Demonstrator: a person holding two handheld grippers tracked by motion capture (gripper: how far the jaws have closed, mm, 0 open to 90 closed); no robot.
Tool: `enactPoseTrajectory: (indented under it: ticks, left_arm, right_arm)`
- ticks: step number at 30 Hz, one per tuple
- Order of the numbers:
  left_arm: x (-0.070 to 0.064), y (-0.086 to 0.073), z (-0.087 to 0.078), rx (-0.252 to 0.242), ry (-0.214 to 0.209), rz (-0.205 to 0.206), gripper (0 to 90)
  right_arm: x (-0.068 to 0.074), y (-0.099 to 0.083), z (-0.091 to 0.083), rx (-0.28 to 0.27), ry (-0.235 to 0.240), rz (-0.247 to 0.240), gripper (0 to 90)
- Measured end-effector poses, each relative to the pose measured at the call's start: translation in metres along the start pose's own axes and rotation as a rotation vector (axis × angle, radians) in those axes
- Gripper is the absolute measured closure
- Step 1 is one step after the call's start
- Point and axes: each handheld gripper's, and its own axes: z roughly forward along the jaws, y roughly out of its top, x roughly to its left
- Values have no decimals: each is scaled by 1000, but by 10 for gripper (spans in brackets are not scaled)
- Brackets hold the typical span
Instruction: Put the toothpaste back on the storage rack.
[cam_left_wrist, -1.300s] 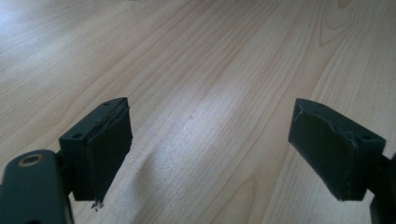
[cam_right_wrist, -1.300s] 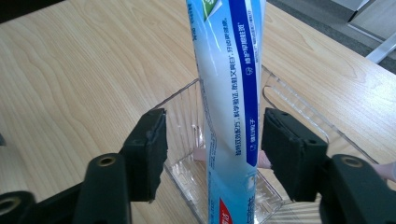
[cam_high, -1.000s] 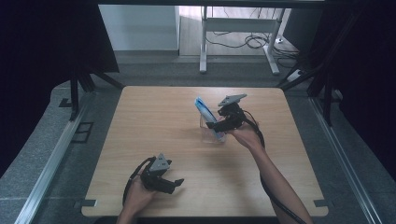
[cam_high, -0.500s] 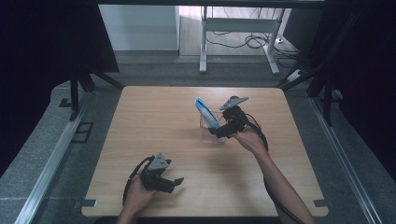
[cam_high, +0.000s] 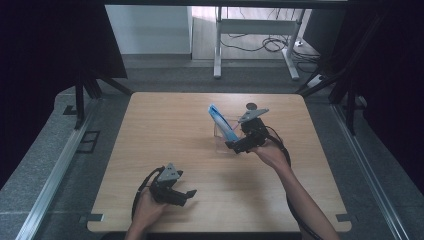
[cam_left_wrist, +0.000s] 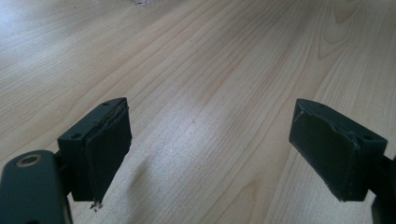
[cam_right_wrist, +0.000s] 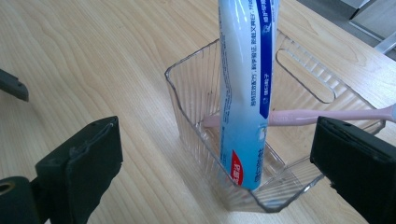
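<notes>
A: Start at the fingers. How does the right gripper (cam_right_wrist: 215, 172) stand?

B: Its jaws are wide apart and hold nothing. The toothpaste tube (cam_right_wrist: 245, 88) stands between them but farther out, clear of both pads. In the high view the right gripper (cam_high: 234, 146) sits just beside the near end of the clear plastic bin (cam_high: 223, 137), near the middle of the table (cam_high: 165, 130).

A: And the tube itself?

B: It stands nearly upright, leaning a little, its lower end down in the near corner of the bin (cam_right_wrist: 196, 93). A pink toothbrush (cam_right_wrist: 322, 116) lies across the bin behind it, partly hidden.

A: How do you think it handles?

B: I'd judge it light, soft and squashy, with a glossy skin that could slip. A firm squeeze might dent it. The lower part, above the red mark, looks the steadiest place to pinch. The bin seems thin, light plastic, so a knock could slide or tip it.

A: The left gripper (cam_left_wrist: 210, 154)?

B: Also open and empty, low over bare wood. In the high view the left gripper (cam_high: 184, 194) rests near the front edge, well apart from the bin.
</notes>
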Motion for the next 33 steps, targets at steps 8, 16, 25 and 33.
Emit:
enactPoseTrajectory:
  ticks: [8, 16, 25, 33]
  left_arm:
    - [1, 0, 0, 6, -2, -3, 132]
    - [2, -1, -1, 2, -3, -13, 132]
    - [3, -1, -3, -7, -1, -17, 132]
    - [4, -2, -3, -9, -2, -20, 133]
  right_arm:
    - [4, -7, -6, 0, -4, -8, 24]
    - [9, -16, -13, -14, -4, -5, 27]
    - [13, -28, -20, -17, -7, 1, 29]
    - [13, -38, -31, -18, -14, 10, 24]
